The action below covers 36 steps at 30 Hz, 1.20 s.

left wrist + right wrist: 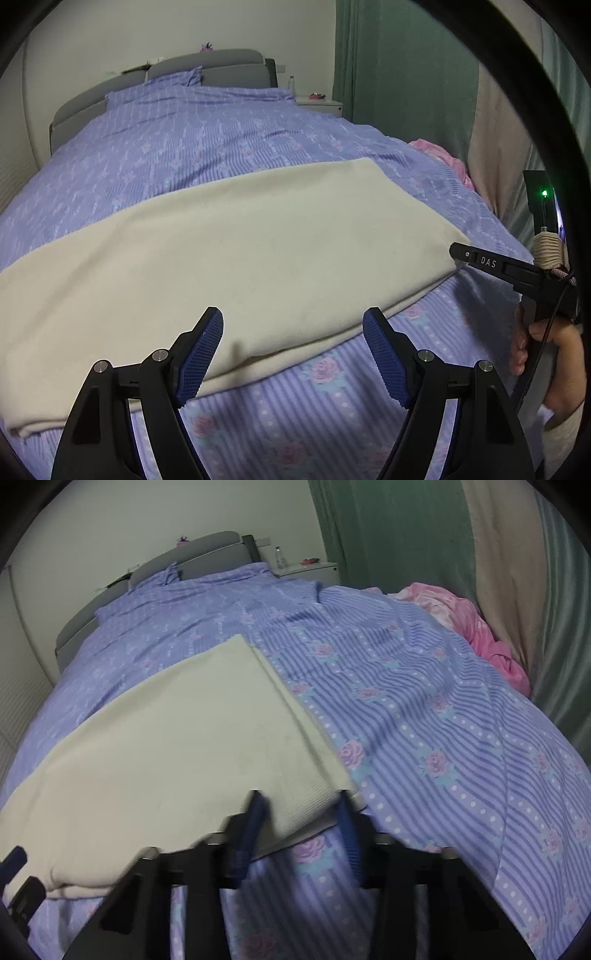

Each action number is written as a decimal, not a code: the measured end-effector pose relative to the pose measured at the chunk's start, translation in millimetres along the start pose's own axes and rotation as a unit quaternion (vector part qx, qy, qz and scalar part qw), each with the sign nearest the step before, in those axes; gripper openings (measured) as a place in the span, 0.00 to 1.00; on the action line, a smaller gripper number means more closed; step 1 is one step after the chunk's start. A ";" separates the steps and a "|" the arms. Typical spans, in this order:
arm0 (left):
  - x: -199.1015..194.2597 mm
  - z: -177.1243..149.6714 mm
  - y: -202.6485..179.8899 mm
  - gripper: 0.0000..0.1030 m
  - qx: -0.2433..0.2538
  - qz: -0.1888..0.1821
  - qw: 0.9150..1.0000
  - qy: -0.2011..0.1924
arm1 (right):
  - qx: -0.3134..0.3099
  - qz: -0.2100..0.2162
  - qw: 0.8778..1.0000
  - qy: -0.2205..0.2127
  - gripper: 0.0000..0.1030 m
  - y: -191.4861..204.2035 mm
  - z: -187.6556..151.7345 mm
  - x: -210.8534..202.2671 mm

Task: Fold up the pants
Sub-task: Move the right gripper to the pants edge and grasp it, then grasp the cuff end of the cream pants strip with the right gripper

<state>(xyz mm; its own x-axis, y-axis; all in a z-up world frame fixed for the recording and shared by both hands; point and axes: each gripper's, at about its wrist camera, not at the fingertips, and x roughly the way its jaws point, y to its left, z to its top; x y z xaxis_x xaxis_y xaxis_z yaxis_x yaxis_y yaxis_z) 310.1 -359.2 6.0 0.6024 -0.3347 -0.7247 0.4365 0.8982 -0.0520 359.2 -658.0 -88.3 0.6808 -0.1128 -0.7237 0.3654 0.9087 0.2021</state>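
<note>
Nearest the left wrist lens, the black left gripper [293,345] with ribbed blue finger pads [201,356] holds its fingers wide apart, empty, poised over the near edge of the cream-coloured soft knit pants [229,251]. These pants lie flat as a long folded band across the purple floral-striped bed cover [207,136], running from about 8 o'clock to about 2 o'clock in that view. At 3 o'clock the black right gripper [461,253] reaches in, its tip at the pants' right end; whether it touches cannot be told there. In the right wrist view, the right gripper [299,812] is motion-blurred, its blue fingers [253,823] spread with the near corner of the pants [177,746] lying between them, not clamped. A crumpled pink cloth [476,635] sits at 2 o'clock by the green curtain [388,531]. The grey padded headboard [207,66] stands at 11 o'clock, and a white bedside cabinet [321,105] at 12 o'clock.
</note>
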 end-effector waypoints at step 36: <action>-7.7 -8.8 -20.9 0.80 0.070 0.038 0.997 -0.024 | 0.034 0.017 0.999 -0.037 0.66 -25.6 -26.4 -28.7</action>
<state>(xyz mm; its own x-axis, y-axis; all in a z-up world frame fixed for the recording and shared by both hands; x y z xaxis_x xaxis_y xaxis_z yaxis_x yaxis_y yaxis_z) 290.5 -372.9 6.7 0.6672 -0.2847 -0.6884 0.4765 0.8734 0.1006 313.6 -667.4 -90.1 0.7379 -0.1133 -0.6654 0.3817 0.8830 0.2730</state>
